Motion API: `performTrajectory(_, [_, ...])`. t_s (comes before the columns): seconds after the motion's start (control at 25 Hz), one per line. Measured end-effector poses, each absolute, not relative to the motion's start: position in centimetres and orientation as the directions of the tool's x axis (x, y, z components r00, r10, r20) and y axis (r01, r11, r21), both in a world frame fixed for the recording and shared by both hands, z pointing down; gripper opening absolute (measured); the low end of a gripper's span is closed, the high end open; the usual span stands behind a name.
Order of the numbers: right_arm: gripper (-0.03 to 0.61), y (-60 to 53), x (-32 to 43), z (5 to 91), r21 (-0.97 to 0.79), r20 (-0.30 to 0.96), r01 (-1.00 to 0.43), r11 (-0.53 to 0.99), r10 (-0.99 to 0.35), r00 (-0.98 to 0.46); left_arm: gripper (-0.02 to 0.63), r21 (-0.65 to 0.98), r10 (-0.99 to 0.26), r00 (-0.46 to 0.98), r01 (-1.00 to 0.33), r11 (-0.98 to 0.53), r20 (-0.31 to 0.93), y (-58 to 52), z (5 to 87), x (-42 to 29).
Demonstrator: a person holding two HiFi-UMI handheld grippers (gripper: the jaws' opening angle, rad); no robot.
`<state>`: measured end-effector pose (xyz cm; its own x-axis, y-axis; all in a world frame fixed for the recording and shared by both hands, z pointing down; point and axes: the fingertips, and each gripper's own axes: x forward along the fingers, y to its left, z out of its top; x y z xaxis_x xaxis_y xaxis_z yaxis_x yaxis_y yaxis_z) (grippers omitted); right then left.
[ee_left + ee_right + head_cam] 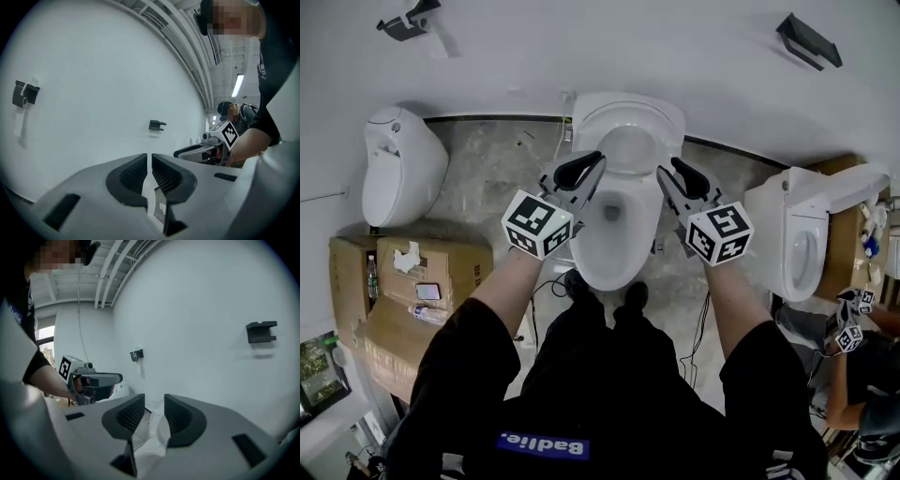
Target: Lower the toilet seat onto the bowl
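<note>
Forearms reach over the toilet bowl (pixel 614 279): left claw (pixel 595 161) pressed together, empty; right claw (pixel 673 169) spread, gripping nothing. Toilet seat (pixel 628 114) appears upright behind the bowl, so lowering seems not yet begun

Cardboard boxes (pixel 441 267), spare toilet (pixel 398 169), wall bracket (pixel 811 39)
</note>
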<state>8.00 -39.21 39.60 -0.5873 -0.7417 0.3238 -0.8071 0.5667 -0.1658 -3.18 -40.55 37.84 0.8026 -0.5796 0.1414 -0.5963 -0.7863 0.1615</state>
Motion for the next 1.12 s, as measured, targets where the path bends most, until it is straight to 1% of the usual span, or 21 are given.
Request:
performTrajectory(0.16, [0.11, -41.4, 7.7, 42.0, -0.125, 0.374, -0.824, 0.553, -0.743, -0.556, 0.014, 0.144, -0.556, 0.814, -0.578, -0.803, 0.168, -43.2, 40.0, -4.0])
performTrajectory(0.24, [0.128, -42.6, 8.0, 43.2, -0.121, 0.393, -0.826, 0.55, -0.738, -0.549, 0.017, 0.132, -0.556, 0.808, -0.583, -0.802, 0.194, -44.5, 41.3, -4.2])
performTrajectory(0.28, [0.137, -43.2, 8.2, 43.9, -0.12, 0.403, -0.826, 0.551, -0.733, -0.548, 0.032, 0.126, -0.556, 0.804, -0.586, -0.801, 0.21, -45.2, 42.0, -4.2])
performTrajectory(0.32, [0.144, -43.8, 8.5, 44.5, -0.117, 0.413, -0.824, 0.554, -0.728, -0.547, 0.075, 0.119, -0.554, 0.8, -0.588, -0.8, 0.228, -45.8, 42.7, -4.2])
performTrajectory(0.36, [0.151, -44.4, 8.8, 45.2, -0.112, 0.425, -0.823, 0.557, -0.722, -0.547, 0.104, 0.111, -0.553, 0.797, -0.589, -0.8, 0.245, -46.5, 43.4, -4.1])
performTrajectory(0.4, [0.158, -45.0, 9.1, 45.8, -0.105, 0.436, -0.82, 0.562, -0.716, -0.546, 0.11, 0.103, -0.552, 0.793, -0.591, -0.8, 0.259, -47.1, 44.1, -4.0])
performTrajectory(0.88, [0.161, -51.7, 12.1, 52.4, -0.007, 0.508, -0.79, 0.613, -0.679, -0.531, 0.112, -0.003, -0.56, 0.721, -0.612, -0.791, 0.409, -54.2, 51.8, -3.2])
performTrajectory(1.12, [0.161, -53.4, 13.3, 54.5, 0.054, 0.533, -0.792, 0.609, -0.688, -0.493, 0.112, -0.057, -0.533, 0.703, -0.579, -0.814, 0.471, -56.2, 54.3, -2.3])
